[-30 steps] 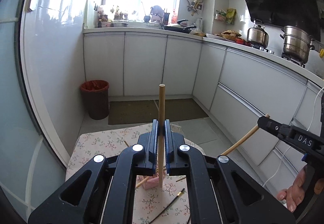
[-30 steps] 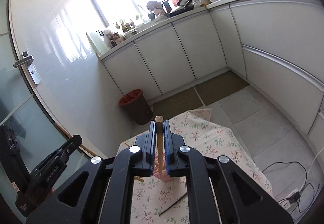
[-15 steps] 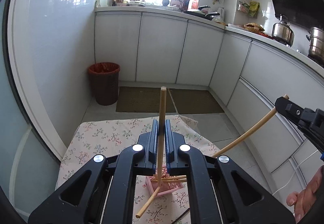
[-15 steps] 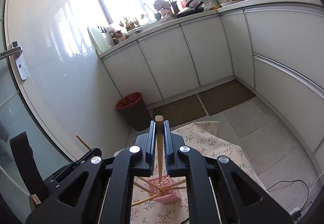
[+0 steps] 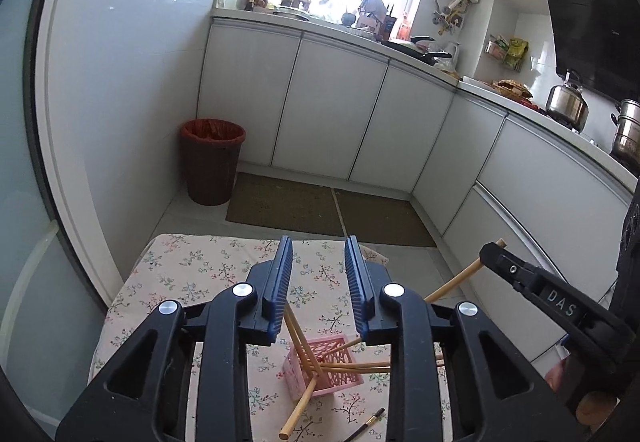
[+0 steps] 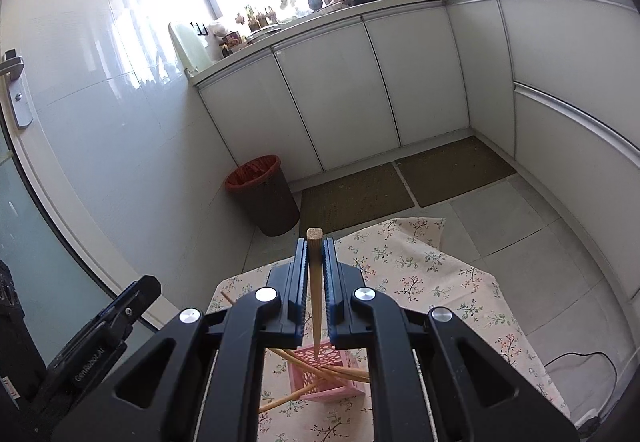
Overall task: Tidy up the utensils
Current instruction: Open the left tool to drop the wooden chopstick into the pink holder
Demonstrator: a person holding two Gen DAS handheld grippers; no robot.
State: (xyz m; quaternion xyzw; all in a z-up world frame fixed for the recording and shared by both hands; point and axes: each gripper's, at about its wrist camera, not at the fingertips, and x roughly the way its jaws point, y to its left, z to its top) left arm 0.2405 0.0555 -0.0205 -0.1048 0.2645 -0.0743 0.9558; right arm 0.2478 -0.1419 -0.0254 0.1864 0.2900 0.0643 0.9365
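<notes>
A pink lattice utensil holder sits on the floral tablecloth, with several wooden chopsticks leaning in it. My left gripper is open and empty, above the holder. My right gripper is shut on a wooden chopstick, held upright with its tip pointing down over the holder. In the left wrist view the right gripper shows at the right with its chopstick slanting down to the holder.
A dark pencil-like stick lies on the cloth near the front. A red-lined bin stands on the floor by the wall. White kitchen cabinets run behind, with floor mats in front of them. The table's far edge drops to the tiled floor.
My left gripper has opened and let go of its chopstick, which now leans in the pink holder. My right gripper has moved down over the holder, still holding its chopstick.
</notes>
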